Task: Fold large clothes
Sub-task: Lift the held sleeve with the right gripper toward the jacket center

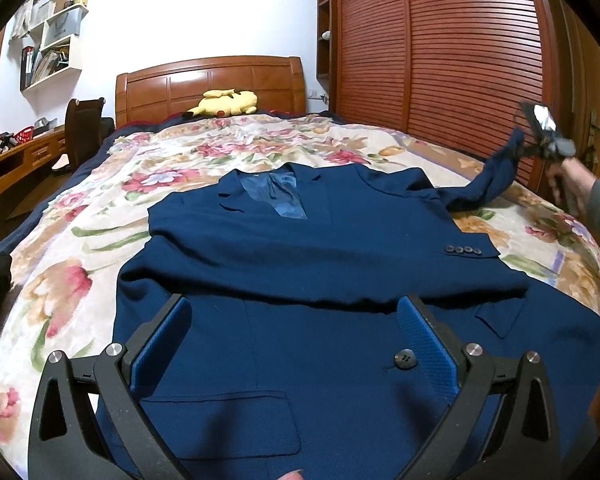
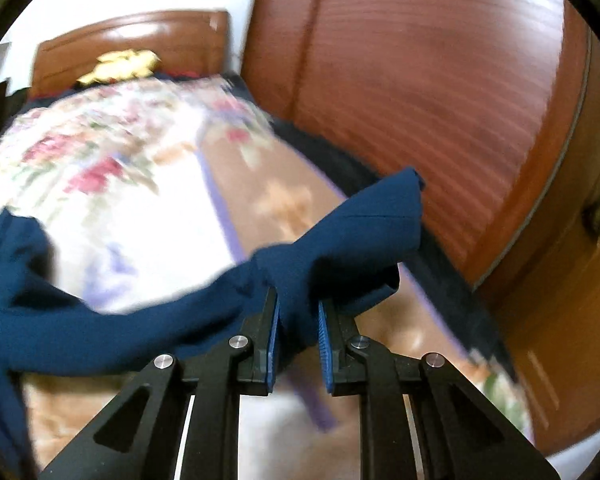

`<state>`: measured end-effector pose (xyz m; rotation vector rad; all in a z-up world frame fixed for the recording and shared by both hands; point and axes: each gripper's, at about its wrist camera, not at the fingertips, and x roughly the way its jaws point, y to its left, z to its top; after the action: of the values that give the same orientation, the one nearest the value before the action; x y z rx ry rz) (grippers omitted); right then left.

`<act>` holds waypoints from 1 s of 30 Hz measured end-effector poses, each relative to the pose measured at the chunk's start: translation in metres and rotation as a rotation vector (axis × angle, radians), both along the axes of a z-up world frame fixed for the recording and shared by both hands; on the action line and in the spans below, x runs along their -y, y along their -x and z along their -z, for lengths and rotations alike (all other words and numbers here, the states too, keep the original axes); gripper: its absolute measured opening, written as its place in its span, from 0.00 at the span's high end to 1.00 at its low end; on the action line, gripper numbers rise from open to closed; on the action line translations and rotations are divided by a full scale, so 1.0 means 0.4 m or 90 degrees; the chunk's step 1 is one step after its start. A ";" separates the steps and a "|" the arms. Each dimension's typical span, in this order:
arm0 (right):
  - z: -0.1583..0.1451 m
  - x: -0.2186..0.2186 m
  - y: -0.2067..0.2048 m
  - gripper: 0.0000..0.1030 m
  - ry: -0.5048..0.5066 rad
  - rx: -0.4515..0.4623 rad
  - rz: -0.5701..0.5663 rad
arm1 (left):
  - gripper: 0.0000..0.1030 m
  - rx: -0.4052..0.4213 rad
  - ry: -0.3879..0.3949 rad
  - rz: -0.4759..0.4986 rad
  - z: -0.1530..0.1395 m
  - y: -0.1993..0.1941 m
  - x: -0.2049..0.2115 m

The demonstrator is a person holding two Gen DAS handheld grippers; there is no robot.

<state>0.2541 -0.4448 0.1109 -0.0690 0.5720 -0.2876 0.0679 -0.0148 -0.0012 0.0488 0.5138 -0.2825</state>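
A navy blue suit jacket (image 1: 320, 280) lies front up on the floral bed cover (image 1: 80, 240), collar toward the headboard. One sleeve is folded across its chest, cuff buttons (image 1: 464, 249) showing. My left gripper (image 1: 294, 332) is open and empty, just above the jacket's lower front. My right gripper (image 2: 298, 312) is shut on the other sleeve (image 2: 340, 232) near its cuff and holds it up off the bed's right side. In the left wrist view that gripper (image 1: 540, 136) and the lifted sleeve (image 1: 496, 176) show at the far right.
A yellow plush toy (image 1: 224, 103) lies by the wooden headboard (image 1: 208, 80). A slatted wooden wardrobe (image 1: 440, 60) stands along the bed's right side. A chair (image 1: 82, 128) and desk (image 1: 16, 160) are at the left.
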 end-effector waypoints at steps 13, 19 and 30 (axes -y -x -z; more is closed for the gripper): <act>-0.232 -0.392 0.262 0.83 0.048 0.131 -0.237 | 0.00 0.014 0.015 -0.005 -0.017 0.037 -0.043; -0.264 -0.575 0.367 0.83 0.047 0.164 -0.353 | 0.00 0.025 0.020 -0.029 -0.029 0.047 -0.088; -0.164 -0.720 0.467 0.83 0.043 0.127 -0.471 | 0.00 0.047 0.037 -0.081 -0.047 0.068 -0.189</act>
<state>0.0671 -0.1568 0.1763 -0.3055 0.3075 0.4029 0.0409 0.0609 0.0175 -0.0296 0.4338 -0.1699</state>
